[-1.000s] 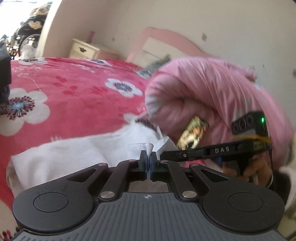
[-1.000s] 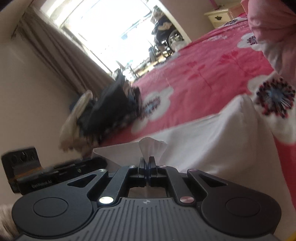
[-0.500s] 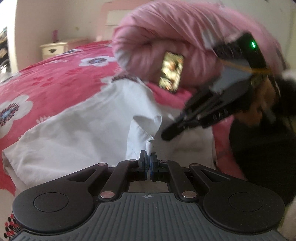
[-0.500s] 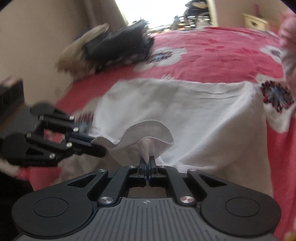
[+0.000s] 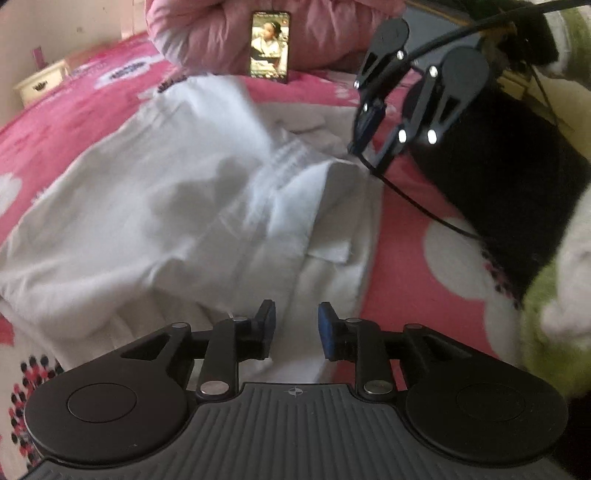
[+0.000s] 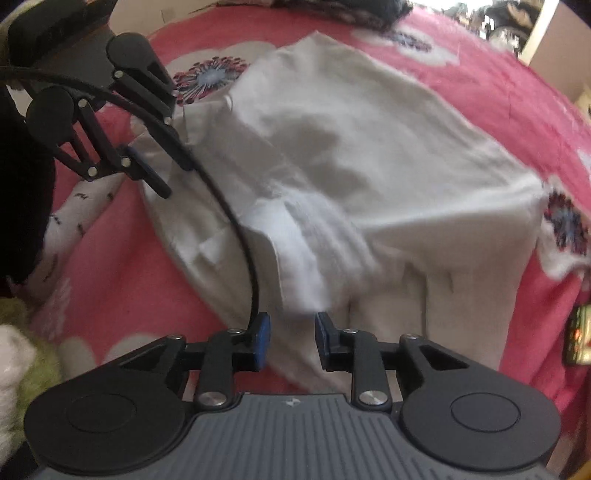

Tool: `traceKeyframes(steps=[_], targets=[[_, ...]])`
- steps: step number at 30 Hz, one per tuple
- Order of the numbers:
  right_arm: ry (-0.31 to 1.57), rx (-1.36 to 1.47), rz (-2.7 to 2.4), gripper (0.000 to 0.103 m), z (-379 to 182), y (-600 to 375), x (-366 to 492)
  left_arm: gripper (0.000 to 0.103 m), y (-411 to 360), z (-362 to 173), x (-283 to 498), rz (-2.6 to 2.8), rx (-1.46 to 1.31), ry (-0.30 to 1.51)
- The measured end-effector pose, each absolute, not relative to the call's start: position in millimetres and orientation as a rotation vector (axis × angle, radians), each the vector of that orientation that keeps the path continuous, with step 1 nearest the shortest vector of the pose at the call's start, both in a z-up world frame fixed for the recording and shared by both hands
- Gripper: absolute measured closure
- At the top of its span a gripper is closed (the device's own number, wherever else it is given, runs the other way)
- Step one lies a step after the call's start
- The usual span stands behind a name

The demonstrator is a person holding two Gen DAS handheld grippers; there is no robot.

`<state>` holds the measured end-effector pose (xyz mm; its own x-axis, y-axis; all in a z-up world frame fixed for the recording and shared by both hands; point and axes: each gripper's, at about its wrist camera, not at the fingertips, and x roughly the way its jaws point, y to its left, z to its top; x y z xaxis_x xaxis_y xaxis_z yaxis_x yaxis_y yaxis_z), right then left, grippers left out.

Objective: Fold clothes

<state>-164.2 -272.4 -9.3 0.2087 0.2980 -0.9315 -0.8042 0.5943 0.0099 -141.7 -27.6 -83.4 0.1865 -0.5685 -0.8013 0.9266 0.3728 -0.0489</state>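
1. The left gripper (image 5: 293, 326) points steeply down over the near edge of the white garment (image 5: 177, 206); its jaws are opening, the blue pads stand apart and press on nothing, with only loose cloth lying below the gap.
2. The right gripper (image 6: 291, 336) is in the same way: jaws opening, pads apart, a bright fold of the white garment (image 6: 369, 155) just beyond the tips but not pinched.
3. Each gripper shows in the other's view: the right one (image 5: 373, 144) hangs over the far right corner of the cloth, the left one (image 6: 166, 173) over its upper left edge, a black cable (image 6: 236, 221) trailing from it across the fabric.
4. The garment lies spread on the pink floral bedspread (image 5: 406, 236), one flap folded over onto the body, rumpled along the fold.
5. Beyond the cloth a phone (image 5: 269, 46) with a lit screen leans against a pink quilt (image 5: 207, 33).
6. A black sleeve (image 5: 509, 192) fills the right side of the left wrist view.
7. A cream nightstand (image 5: 40, 85) stands at the far left.
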Motion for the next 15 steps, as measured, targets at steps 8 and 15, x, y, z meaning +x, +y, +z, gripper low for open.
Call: traceKeyframes(steps=[8, 15], targets=[[1.225, 0.254, 0.589, 0.063, 7, -349, -117, 0.066, -14, -86, -113, -1.006, 0.234, 1.014], [1.417, 0.805, 0.332, 0.062, -45, -375, -98, 0.066, 0, -104, -81, -0.869, -0.197, 1.175]])
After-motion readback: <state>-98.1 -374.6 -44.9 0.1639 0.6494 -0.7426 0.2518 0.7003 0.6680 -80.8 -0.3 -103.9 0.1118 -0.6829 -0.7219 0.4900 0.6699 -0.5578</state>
